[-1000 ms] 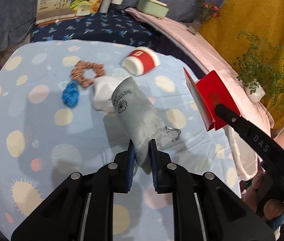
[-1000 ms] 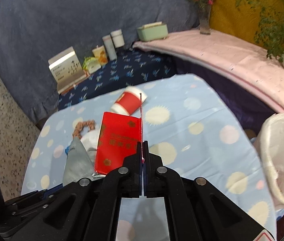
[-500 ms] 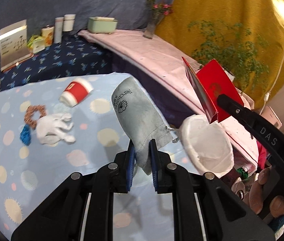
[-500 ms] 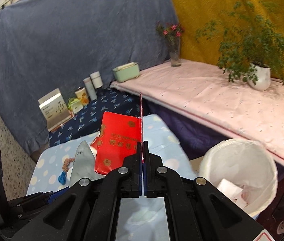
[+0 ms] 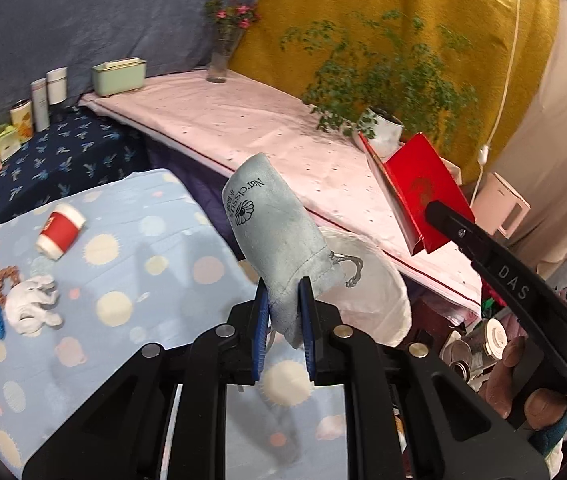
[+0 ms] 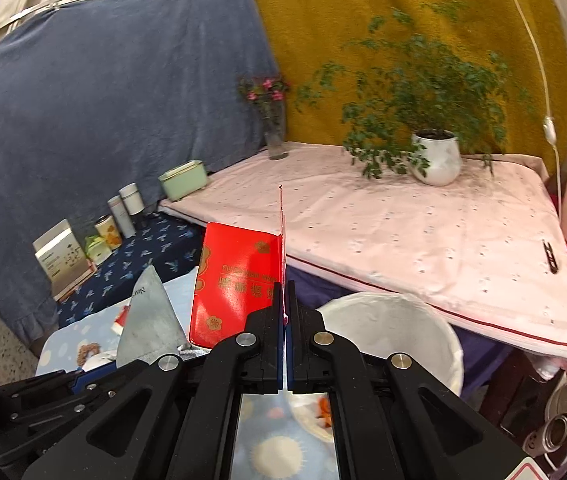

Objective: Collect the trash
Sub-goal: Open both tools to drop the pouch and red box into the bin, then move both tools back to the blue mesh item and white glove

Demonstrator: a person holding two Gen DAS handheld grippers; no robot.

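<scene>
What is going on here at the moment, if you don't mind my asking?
A person is clearing trash off a table with a handheld gripper in each hand. The left gripper is clamped on a grey drawstring pouch, and the right gripper pinches a red paper envelope. Both are held up near the white-lined bin beside the table. A red paper cup and a crumpled white glove are on the spotted tablecloth.

Bin (image 6: 395, 320) beside table (image 5: 131, 280), below shelf (image 6: 403, 232).

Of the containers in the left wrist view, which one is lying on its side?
The red paper cup on the light blue dotted cloth: it lies tipped over, white rim toward the camera. The white canisters at the back stand upright.
</scene>
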